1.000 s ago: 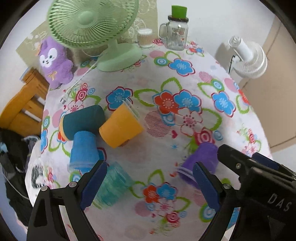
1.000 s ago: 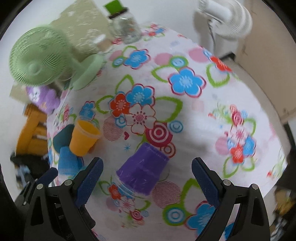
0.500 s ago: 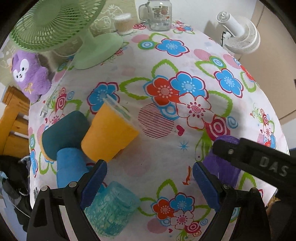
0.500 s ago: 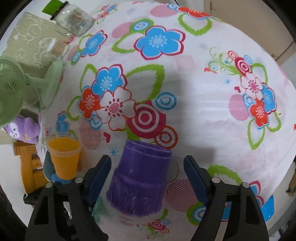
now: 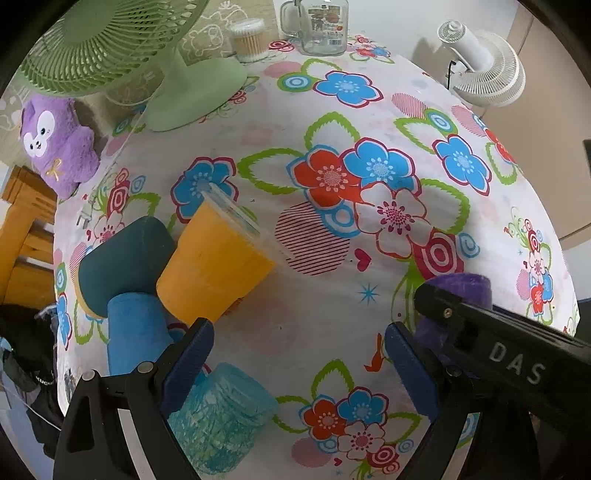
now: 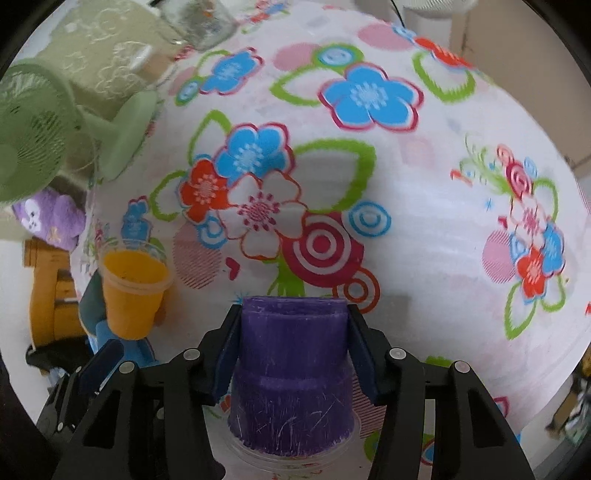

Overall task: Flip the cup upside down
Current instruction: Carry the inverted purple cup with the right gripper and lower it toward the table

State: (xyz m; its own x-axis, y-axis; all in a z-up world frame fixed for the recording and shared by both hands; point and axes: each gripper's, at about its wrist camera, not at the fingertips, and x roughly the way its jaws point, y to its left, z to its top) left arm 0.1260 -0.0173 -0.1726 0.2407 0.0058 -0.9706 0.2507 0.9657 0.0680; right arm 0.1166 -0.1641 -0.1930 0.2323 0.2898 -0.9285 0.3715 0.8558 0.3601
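A purple cup lies between my right gripper's blue pads, base pointing away and clear rim toward the camera; the jaws are shut on its sides. In the left wrist view only its purple top shows behind the right gripper's black body. My left gripper is open and empty above the flowered tablecloth. An orange cup stands tilted to the left, also in the right wrist view.
Beside the orange cup are a dark teal cup, a blue cup and a turquoise cup. A green fan, glass jar and purple plush toy stand at the back. A white fan is beyond the table's right edge.
My right gripper has closed in on the purple cup and shut on it. My left gripper has moved forward and lower over the cloth, still open.
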